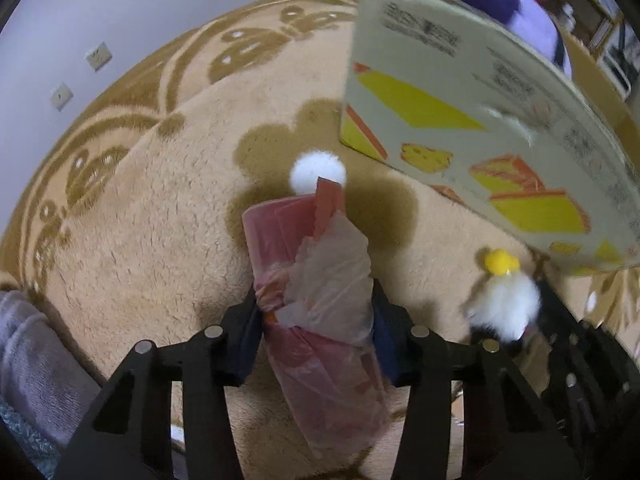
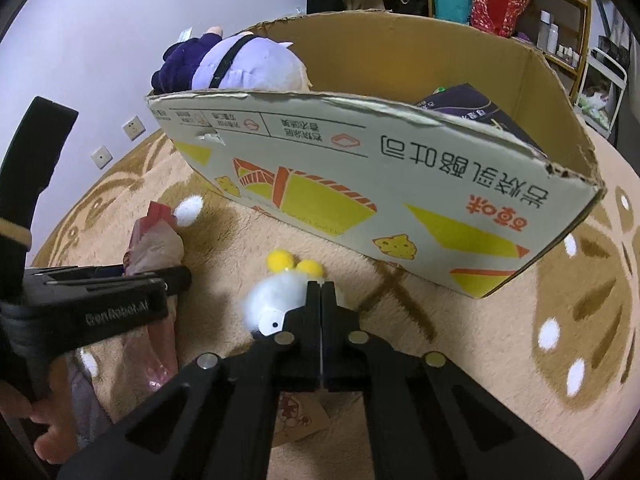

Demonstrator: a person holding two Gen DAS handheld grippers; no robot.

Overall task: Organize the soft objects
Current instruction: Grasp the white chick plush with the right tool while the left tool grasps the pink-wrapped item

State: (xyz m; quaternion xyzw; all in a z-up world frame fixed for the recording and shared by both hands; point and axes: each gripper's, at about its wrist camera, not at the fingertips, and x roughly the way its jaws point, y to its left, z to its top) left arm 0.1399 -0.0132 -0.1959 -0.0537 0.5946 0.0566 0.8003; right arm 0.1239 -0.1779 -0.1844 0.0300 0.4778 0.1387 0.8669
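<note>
Pink wrapped bundle point(image 1: 320, 292) is clamped in left claw point(image 1: 316, 320); right claw point(image 2: 321, 292) is closed on white plush toy point(image 2: 276, 300).

plush point(image 2: 240, 64) in box point(image 2: 360, 184), chick point(image 2: 276, 300) before it — roll point(image 1: 316, 292) left

box point(image 1: 480, 120) print blurred, perhaps illegible, plush toy point(image 1: 506, 312) smeared

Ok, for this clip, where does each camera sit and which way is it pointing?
Left wrist: on the left gripper, looking down along its fingers at the pink plastic-wrapped bundle they clamp, over the carpet.
Right wrist: on the right gripper, facing the cardboard box; its fingers are closed on the white plush toy; the person's hand shows.
Shared: box, bundle, toy, carpet.
</note>
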